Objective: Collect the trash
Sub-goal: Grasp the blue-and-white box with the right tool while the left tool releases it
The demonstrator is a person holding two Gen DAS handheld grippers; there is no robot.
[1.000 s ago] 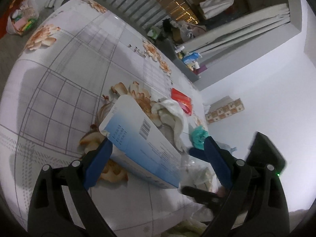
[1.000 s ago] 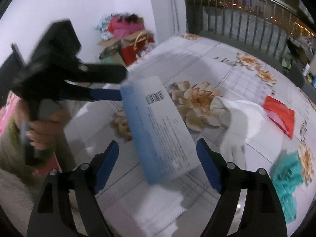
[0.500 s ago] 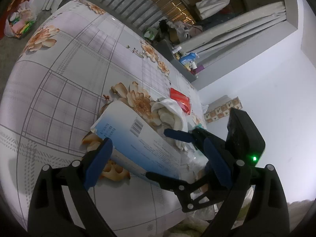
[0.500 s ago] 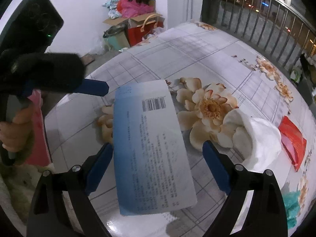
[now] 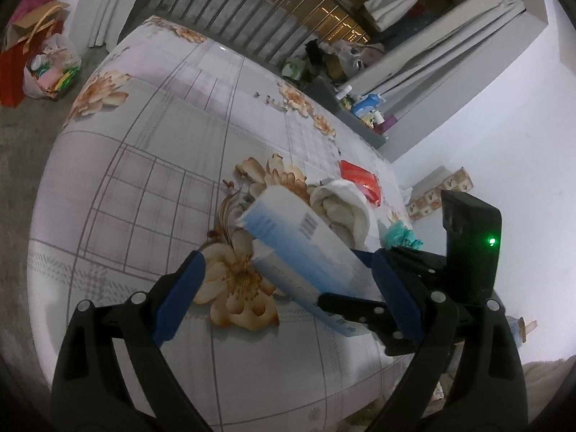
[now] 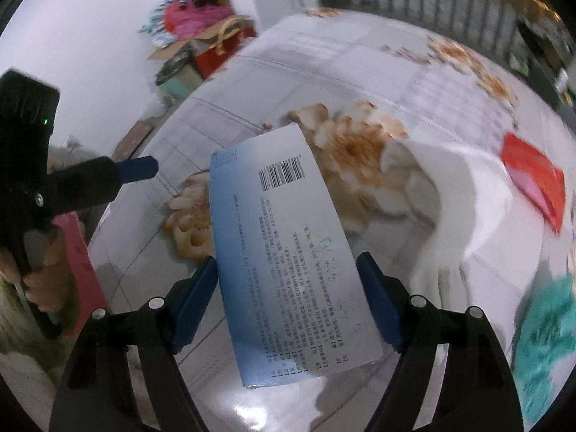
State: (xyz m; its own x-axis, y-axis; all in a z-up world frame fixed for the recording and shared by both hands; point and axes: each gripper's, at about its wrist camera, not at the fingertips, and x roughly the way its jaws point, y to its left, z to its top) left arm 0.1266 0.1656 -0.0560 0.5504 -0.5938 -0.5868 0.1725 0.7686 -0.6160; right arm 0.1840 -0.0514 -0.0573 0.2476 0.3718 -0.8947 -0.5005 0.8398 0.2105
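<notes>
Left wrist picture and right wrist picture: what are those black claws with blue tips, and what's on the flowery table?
They are two grabbing tools, one in each of a person's hands. Each has a small camera looking along its fingers. One picture comes from the left gripper, which is open. The other comes from the right gripper. Its jaws are closing around a blue-and-white cardboard box with a barcode, not clearly squeezing yet. The flowered tablecloth also holds a crumpled white cloth, a flat red packet and a scrunched teal wad.
</notes>
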